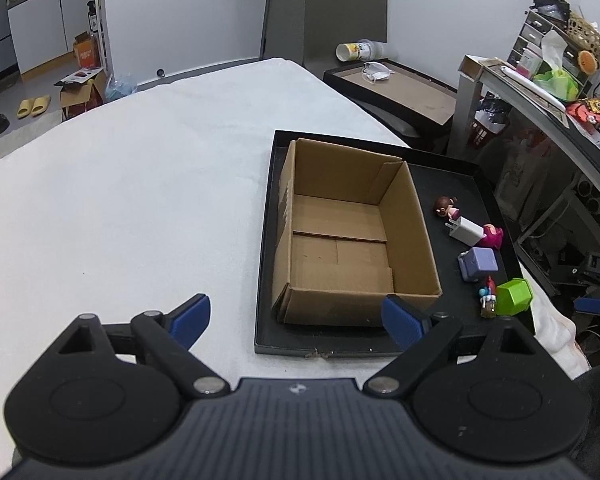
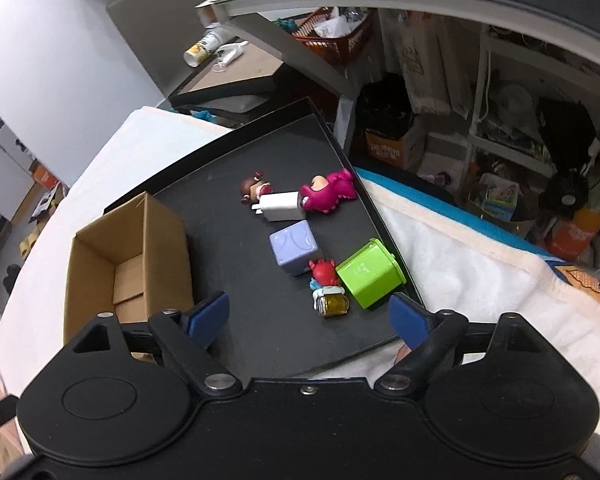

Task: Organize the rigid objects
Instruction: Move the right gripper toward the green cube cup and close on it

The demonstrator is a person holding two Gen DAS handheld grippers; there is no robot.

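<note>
Since nothing has yet gone into the cardboard box (image 2: 128, 256), the step in hand looks like the first pick, and the nearest candidates lie just ahead of the right gripper (image 2: 308, 318): a green cube-shaped container (image 2: 370, 274) tipped on its side ahead and slightly right of the gap between the fingers, and, touching or almost touching its left face, a small red figure on a yellowish jar (image 2: 327, 290). Farther ahead sit a lavender cube (image 2: 296, 246), a white charger plug (image 2: 280, 206), a pink bear toy (image 2: 330, 190) touching the plug's far end, and a little brown-haired doll (image 2: 254, 188), all loose on the black tray (image 2: 236, 184). That gripper is spread wide and holds nothing, hovering above the tray's near edge. To pick cleanly, I would judge it best to take the green container first, setting the fingers across two flat opposite faces and coming down from above so the left finger does not knock the red figure beside it; the gap there looks tight. The box stands ahead and to the left of this gripper, on the same tray, top flaps open, so the carry is short. Meanwhile the left gripper (image 1: 296, 316) is likewise wide apart and empty, held above the white tablecloth (image 1: 140, 184) with the box just ahead and to its right; it could steady the box wall if a drop threatens to shift it.
</note>
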